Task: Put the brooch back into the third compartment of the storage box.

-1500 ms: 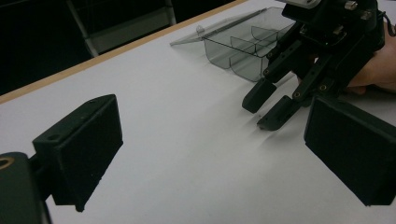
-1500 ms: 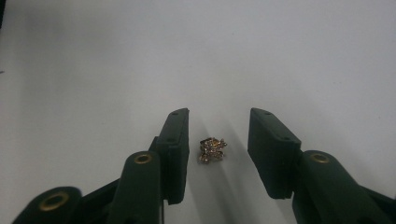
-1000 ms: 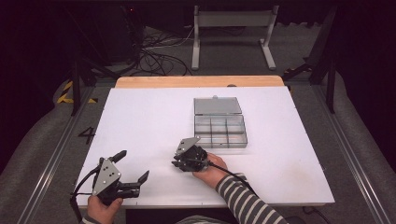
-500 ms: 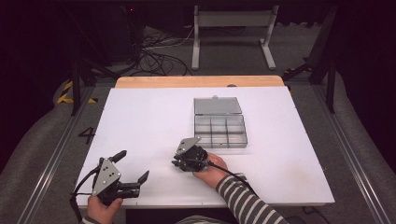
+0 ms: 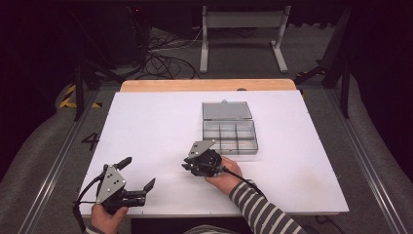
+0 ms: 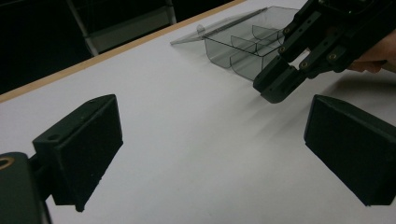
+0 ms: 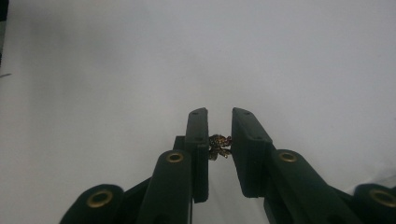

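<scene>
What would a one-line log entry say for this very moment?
right tongs: shut on small gold piece | left tongs: open, hold nothing | clear compartment box: lid open | white table

Lab, white test table [image 5: 160, 126], floor cables [image 5: 165, 58]

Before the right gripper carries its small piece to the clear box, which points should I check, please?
1. Right gripper pinches the small gold piece: ok.
2. Piece is seated deep between the pads: not ok, it sits near their edge.
3. Clear box has its lid open: ok.
4. Box compartments are free: cannot tell.
5. Left gripper is open and away from the path: ok.
6. White table between gripper and box is free: ok.
</scene>
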